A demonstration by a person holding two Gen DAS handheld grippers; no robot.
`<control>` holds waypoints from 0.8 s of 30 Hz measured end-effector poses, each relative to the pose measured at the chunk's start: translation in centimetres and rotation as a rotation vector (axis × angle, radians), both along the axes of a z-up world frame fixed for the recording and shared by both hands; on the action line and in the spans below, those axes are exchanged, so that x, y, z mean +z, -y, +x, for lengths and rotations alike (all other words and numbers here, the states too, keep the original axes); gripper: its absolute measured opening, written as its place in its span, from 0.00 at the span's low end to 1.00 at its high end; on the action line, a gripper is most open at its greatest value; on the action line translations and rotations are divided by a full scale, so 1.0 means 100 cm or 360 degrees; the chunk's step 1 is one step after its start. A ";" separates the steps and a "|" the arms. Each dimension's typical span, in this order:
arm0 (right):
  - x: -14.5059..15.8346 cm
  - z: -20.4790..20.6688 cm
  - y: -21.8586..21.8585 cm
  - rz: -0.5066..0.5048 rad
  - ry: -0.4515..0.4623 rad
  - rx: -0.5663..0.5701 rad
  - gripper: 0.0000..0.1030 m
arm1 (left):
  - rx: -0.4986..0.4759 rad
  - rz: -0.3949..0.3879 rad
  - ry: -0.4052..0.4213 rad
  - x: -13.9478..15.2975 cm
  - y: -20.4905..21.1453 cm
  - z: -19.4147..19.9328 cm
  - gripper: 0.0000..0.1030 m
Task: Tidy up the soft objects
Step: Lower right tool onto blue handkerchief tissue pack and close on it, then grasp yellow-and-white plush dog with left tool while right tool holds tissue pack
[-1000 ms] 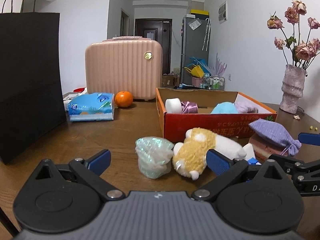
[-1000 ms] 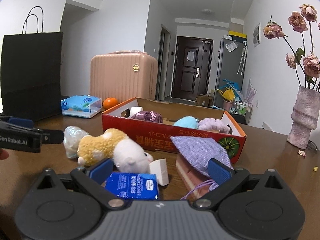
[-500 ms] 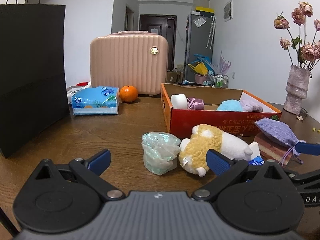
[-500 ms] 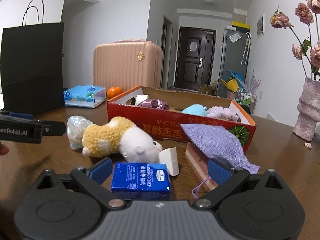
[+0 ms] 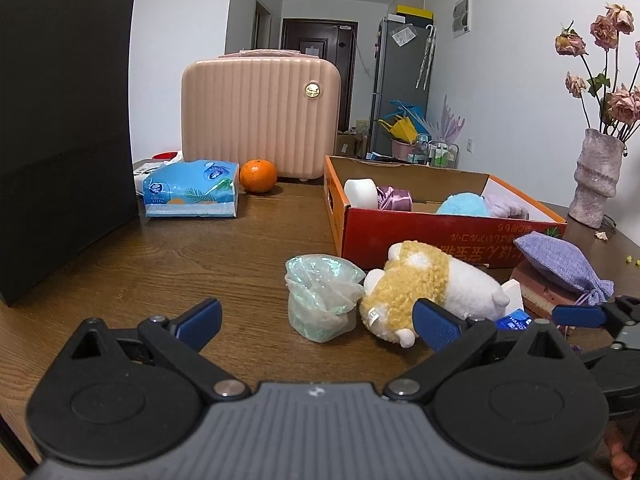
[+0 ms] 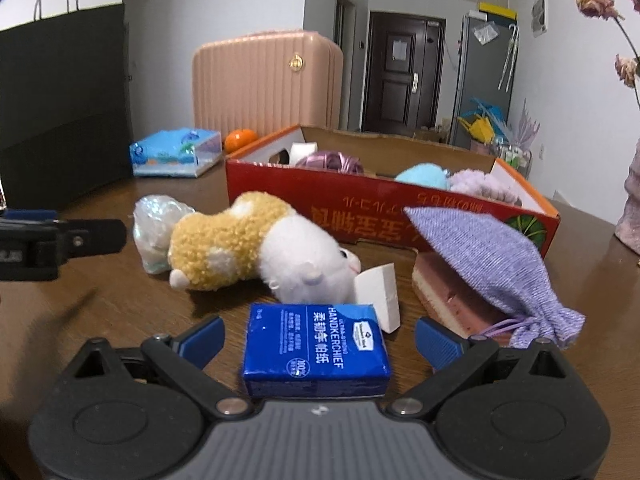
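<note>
Both grippers hover low over the wooden tabletop [image 5: 168,256] with fingers spread wide and nothing between the pads. The left gripper [image 5: 316,320] faces an iridescent pouch [image 5: 320,298] and, touching its right side, a plush toy [image 5: 432,284] lying on its side. The right gripper [image 6: 318,338] has a blue tissue pack [image 6: 316,350] lying between its open fingers, not pinched; a white sponge wedge [image 6: 380,294] stands just beyond the pack, against the plush's white end. A lilac drawstring bag [image 6: 492,256] rests on a pink block [image 6: 448,292] beside the red box [image 6: 384,210]. The box sits toward the tabletop's far right and holds a white roll [image 5: 360,193], purple ribbon [image 5: 394,198], a blue pompom [image 5: 462,205] and a lilac fluffy item [image 6: 480,184]. By the far left edge stand a black bag [image 5: 64,136], tissue packet [image 5: 192,194], orange [image 5: 258,176] and pink case [image 5: 260,112]; a vase [image 5: 596,178] stands at the far right.
</note>
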State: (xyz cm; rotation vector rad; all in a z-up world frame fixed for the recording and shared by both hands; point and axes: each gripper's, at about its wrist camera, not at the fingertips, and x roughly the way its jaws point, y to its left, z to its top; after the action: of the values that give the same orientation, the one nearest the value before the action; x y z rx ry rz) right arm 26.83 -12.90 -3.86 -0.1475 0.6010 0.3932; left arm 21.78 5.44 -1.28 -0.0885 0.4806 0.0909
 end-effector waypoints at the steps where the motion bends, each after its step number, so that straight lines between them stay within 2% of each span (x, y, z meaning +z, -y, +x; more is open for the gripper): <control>1: -0.002 0.003 -0.001 -0.0004 -0.0019 0.0002 0.98 | -0.0001 0.0000 -0.0001 0.000 0.000 0.000 1.00; 6: -0.009 0.013 -0.007 -0.0014 -0.0109 0.0016 0.89 | 0.0003 0.0002 -0.0006 -0.001 0.001 0.001 1.00; 14: -0.011 0.012 -0.004 0.0001 -0.0120 0.0002 0.71 | 0.0003 0.0006 -0.0019 -0.001 0.002 0.002 1.00; 24: -0.006 0.007 0.002 0.0032 -0.0064 -0.0032 0.70 | 0.0003 0.0000 -0.0030 -0.002 0.001 0.003 1.00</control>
State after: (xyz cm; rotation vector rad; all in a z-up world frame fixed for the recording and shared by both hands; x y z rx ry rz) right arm 27.50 -13.14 -4.43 -0.1143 0.6377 0.3837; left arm 22.07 5.38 -1.48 -0.0880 0.4996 0.0940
